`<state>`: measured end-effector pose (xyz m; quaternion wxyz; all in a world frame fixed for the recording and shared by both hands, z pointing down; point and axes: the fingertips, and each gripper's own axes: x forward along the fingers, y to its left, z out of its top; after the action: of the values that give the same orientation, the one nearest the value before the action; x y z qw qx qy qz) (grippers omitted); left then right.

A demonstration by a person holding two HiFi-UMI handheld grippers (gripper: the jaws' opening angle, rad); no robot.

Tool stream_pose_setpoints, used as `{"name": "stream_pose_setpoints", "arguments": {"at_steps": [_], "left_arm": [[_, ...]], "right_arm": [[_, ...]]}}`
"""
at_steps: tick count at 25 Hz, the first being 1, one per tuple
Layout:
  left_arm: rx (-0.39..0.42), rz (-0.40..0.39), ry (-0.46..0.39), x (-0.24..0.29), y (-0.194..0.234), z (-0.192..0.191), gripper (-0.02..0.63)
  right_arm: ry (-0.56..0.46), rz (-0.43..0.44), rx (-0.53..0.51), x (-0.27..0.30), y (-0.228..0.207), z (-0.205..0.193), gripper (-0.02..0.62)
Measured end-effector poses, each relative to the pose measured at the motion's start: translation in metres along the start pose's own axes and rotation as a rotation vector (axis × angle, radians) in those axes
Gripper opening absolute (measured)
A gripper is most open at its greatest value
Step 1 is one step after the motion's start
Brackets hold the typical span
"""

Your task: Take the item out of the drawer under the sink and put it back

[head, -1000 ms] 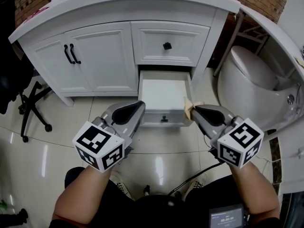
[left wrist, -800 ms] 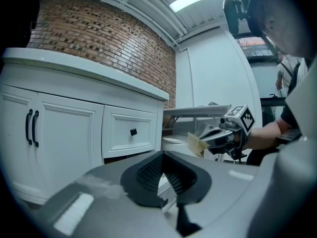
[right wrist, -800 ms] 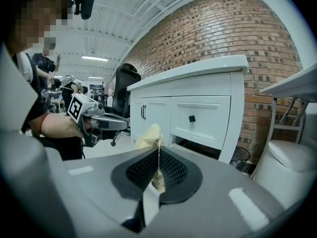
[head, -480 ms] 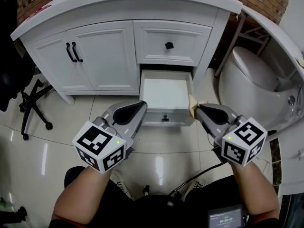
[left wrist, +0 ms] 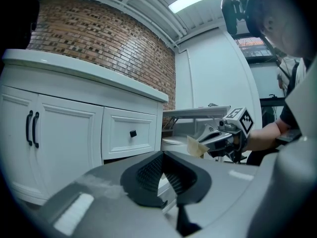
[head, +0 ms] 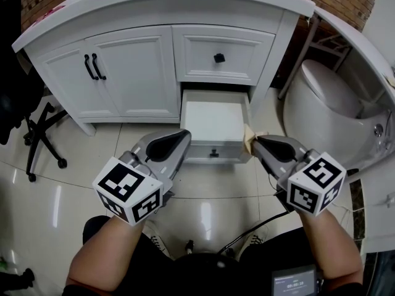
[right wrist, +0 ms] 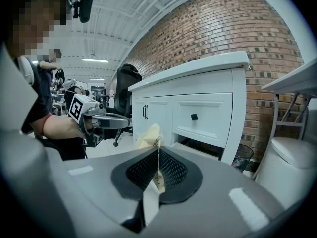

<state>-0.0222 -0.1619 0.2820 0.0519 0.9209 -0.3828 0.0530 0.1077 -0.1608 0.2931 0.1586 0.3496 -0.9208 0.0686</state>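
Note:
The white vanity (head: 123,17) has its low drawer (head: 215,123) pulled open, and its white inside shows nothing. My right gripper (head: 252,142) hovers just off the drawer's front right corner, shut on a small tan paper packet (head: 248,134). In the right gripper view the packet (right wrist: 150,135) sticks up from between the closed pads of the right gripper (right wrist: 157,158). My left gripper (head: 180,142) is off the drawer's front left corner, shut and holding nothing. In the left gripper view the left gripper (left wrist: 163,158) is in the foreground, and the right gripper (left wrist: 222,137) and packet (left wrist: 194,146) show beyond it.
A closed upper drawer with a black knob (head: 218,58) sits above the open one. Double cabinet doors (head: 92,73) are to its left. A white toilet (head: 324,97) stands to the right, an office chair base (head: 40,143) to the left. A cable (head: 250,234) lies on the glossy floor.
The right gripper with the packet has edged slightly right and toward the drawer. The left gripper has barely moved.

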Motion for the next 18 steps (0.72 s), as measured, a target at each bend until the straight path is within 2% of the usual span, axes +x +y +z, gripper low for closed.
{"name": "stream_pose_setpoints", "arguments": {"at_steps": [18], "left_arm": [[0.001,0.007,0.013,-0.002,0.004,-0.002,0.005]], "right_arm": [[0.02,0.021,0.033,0.015,-0.005,-0.007,0.011]]}}
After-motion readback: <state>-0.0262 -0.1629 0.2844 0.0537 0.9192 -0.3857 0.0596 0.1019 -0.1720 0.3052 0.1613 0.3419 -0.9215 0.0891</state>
